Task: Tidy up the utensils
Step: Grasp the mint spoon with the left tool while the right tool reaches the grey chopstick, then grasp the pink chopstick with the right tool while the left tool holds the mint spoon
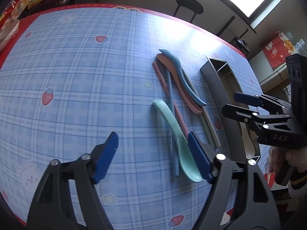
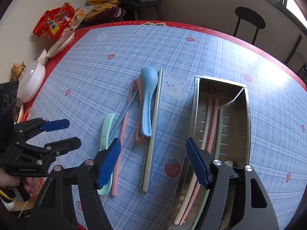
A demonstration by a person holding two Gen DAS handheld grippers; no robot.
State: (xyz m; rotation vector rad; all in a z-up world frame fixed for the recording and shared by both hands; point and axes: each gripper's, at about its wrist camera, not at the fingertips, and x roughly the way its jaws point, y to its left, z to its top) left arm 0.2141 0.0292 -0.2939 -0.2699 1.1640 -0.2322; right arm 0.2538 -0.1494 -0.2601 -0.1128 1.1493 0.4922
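Observation:
Loose utensils lie on the blue plaid tablecloth: a blue spoon [image 2: 147,99] on a pink spoon [image 2: 139,136], a mint spoon [image 1: 176,134], a pink chopstick [image 2: 122,134], a blue chopstick [image 2: 124,113] and a pale pair of chopsticks [image 2: 153,134]. The metal utensil box [image 2: 247,115] holds white, pink and green chopsticks [image 2: 211,126] and a white spoon [image 1: 249,145]. My left gripper [image 1: 153,157] hangs open over the cloth, its right pad [image 1: 199,157] beside the mint spoon's bowl. My right gripper [image 2: 153,163] is open above the pale chopsticks and touches nothing.
Snack bags [image 2: 53,23], a bowl [image 2: 61,44] and a white lidded container [image 2: 32,80] crowd the table's far left corner. A black stool [image 2: 249,19] stands beyond the far edge. Each gripper shows in the other's view: the right gripper [image 1: 230,103] and the left gripper [image 2: 65,134].

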